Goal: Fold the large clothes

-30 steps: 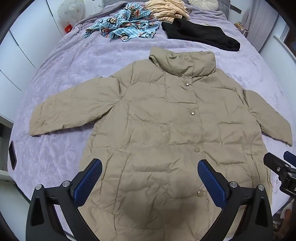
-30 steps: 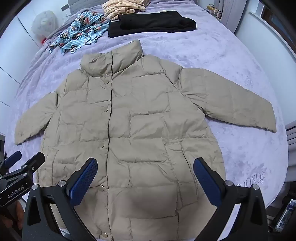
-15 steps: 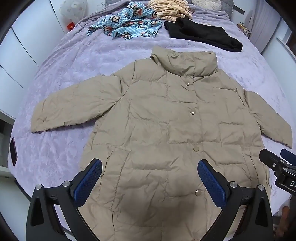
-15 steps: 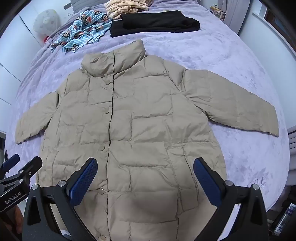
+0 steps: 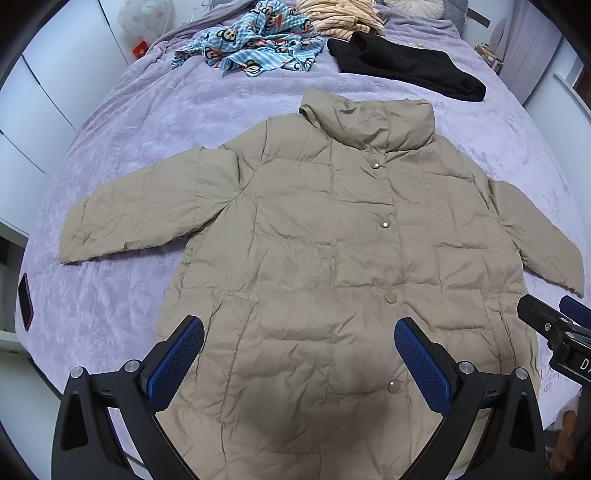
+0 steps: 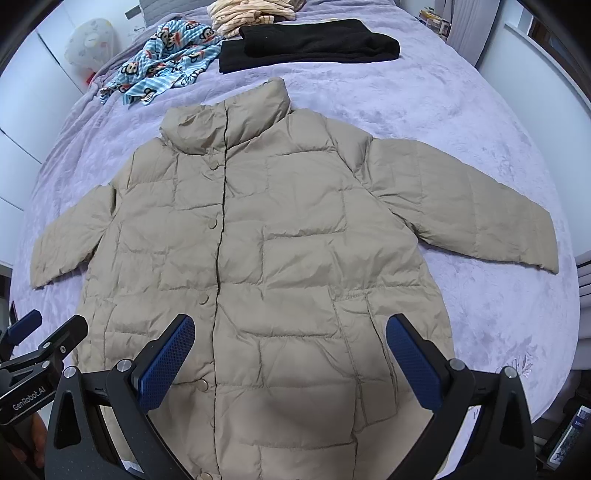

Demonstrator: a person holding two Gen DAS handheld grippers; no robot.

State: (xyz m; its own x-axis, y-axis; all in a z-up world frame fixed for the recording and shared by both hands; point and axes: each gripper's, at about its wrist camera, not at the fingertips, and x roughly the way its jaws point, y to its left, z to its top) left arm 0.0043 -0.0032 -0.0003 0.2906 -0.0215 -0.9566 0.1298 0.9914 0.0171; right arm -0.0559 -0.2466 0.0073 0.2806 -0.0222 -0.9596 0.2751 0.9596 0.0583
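A beige quilted puffer jacket (image 5: 332,251) lies flat and face up on a lilac bedspread (image 5: 147,122), buttoned, collar away from me, both sleeves spread out. It also shows in the right wrist view (image 6: 288,251). My left gripper (image 5: 299,354) is open and empty, hovering above the jacket's lower left hem. My right gripper (image 6: 290,354) is open and empty above the lower right hem. Each gripper shows at the edge of the other's view: the right one (image 5: 554,328) and the left one (image 6: 37,350).
At the far end of the bed lie a blue monkey-print garment (image 5: 255,48), a folded black garment (image 5: 406,70) and a striped cream garment (image 5: 332,14). White wardrobe doors (image 5: 44,92) stand to the left. A dark phone-like object (image 5: 25,302) lies at the bed's left edge.
Both grippers have drifted slightly back toward the hem, so the jacket sits a little higher in view. Both stay open. The jacket has not moved.
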